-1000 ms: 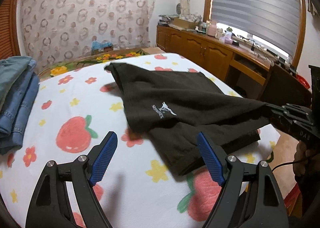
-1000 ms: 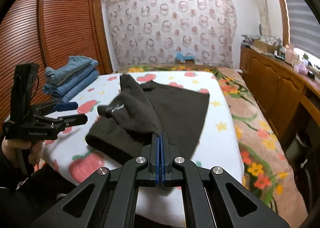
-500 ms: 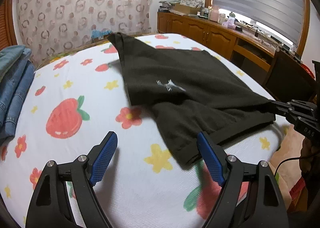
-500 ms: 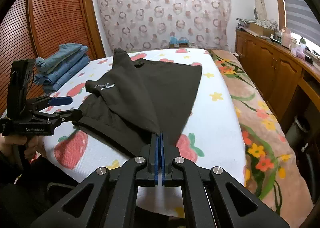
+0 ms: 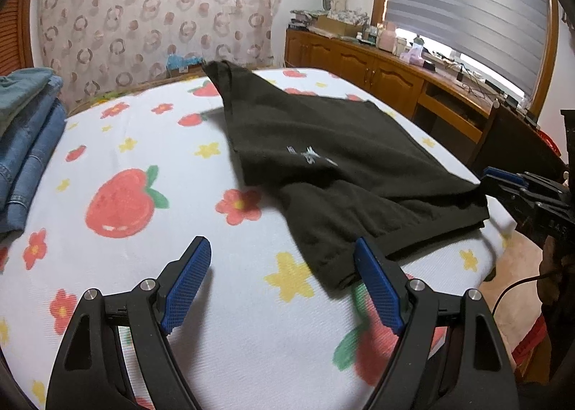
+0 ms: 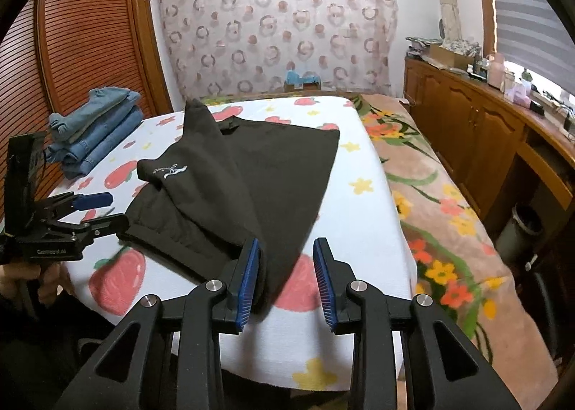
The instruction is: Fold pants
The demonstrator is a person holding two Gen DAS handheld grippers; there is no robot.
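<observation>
while my right gripper (image 6: pixel 285 279) jaws are opening off the black pants (image 6: pixel 251 187) corner, my left gripper (image 5: pixel 282 289) hovers spread, empty, over the bed (image 5: pixel 143 158)

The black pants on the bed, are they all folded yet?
Partly. The black pants lie folded over once on the strawberry sheet. The right gripper is opening, its fingers letting go of the near corner. The left gripper waits open. More folds probably remain, then stacking beside the folded jeans.

Stack of jeans (image 5: pixel 25 144) runs off the left-wrist view's edge at nine o'clock; white logo (image 5: pixel 311 156) on black pants (image 5: pixel 345 173) blurs unreadable.
</observation>
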